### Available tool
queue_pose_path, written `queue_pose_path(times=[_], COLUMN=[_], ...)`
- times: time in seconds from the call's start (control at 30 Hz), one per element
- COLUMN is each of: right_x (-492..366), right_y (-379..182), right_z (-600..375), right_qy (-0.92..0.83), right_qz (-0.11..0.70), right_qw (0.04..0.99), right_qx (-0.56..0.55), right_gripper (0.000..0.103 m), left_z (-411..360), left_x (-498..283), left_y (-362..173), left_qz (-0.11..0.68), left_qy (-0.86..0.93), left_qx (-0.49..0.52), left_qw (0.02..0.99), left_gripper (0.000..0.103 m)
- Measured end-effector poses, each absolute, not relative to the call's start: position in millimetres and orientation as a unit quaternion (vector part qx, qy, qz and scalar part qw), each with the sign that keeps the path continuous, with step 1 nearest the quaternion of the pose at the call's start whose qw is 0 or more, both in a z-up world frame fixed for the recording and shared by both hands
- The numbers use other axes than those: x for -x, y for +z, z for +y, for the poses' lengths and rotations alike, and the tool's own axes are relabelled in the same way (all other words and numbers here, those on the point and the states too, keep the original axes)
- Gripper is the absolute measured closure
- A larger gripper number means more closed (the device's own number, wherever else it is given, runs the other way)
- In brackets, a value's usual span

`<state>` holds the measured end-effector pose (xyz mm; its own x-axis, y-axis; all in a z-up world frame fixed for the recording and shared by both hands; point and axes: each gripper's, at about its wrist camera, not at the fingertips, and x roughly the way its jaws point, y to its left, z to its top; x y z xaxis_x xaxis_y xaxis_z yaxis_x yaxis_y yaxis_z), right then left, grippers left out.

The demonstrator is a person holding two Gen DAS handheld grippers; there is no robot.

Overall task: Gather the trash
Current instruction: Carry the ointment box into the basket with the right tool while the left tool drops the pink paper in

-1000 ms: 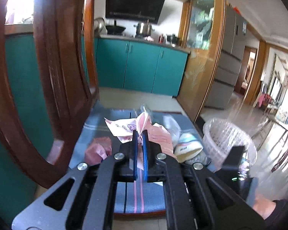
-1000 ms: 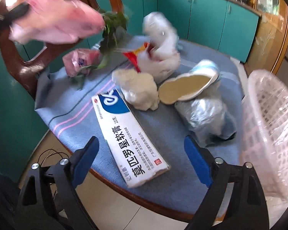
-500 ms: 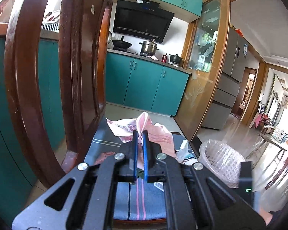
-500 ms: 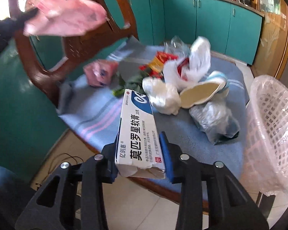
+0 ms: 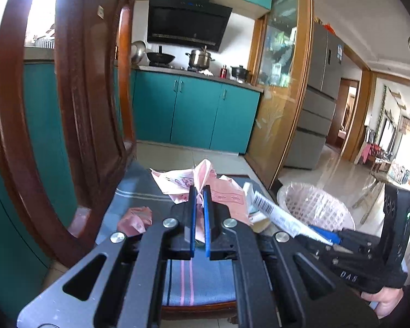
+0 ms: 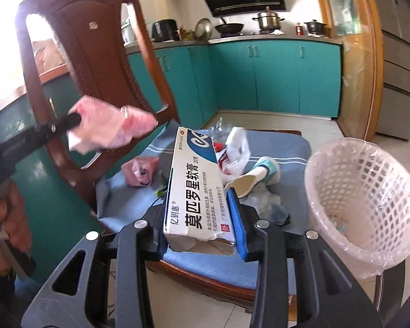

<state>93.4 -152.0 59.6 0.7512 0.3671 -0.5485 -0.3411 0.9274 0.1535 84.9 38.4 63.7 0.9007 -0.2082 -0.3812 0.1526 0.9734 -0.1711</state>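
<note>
My right gripper (image 6: 199, 205) is shut on a long white and blue medicine box (image 6: 196, 188) and holds it above the chair's blue cushion (image 6: 281, 147). The left wrist view shows the box (image 5: 276, 213) sticking out to the right. My left gripper (image 5: 201, 191) is shut on a crumpled pink wrapper (image 5: 183, 183), held up in front of the chair back; from the right wrist view the wrapper (image 6: 109, 128) hangs at the left. A white mesh bin (image 6: 369, 191) with a plastic liner stands right of the chair.
On the cushion lie a pink crumpled packet (image 6: 140, 172), a white plastic bag (image 6: 236, 147), a pale insole-shaped piece (image 6: 257, 175) and clear plastic (image 6: 270, 205). The brown wooden chair back (image 6: 95, 54) rises at the left. Teal cabinets (image 6: 273, 76) stand behind.
My right gripper closed on the medicine box, which lay flat on the cushion, and lifted it up. The left gripper kept its grip on the pink wrapper.
</note>
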Motion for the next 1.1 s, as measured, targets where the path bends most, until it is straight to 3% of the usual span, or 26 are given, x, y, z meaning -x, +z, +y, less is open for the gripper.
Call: queue_pose_path(times=[1.1], right_x=[-93.2], right_y=[54.7], right_z=[-156.0], right_qy=[0.183], right_qz=[0.302], right_qw=[0.935], right_qx=[-0.024], right_gripper=[0.065], left_z=[25.6], left_x=[-91.1], left_y=[55.0], left_qz=[0.221], left_qy=[-0.102], left_qx=[0.041], left_qw=[0.969], left_gripper=[0.097])
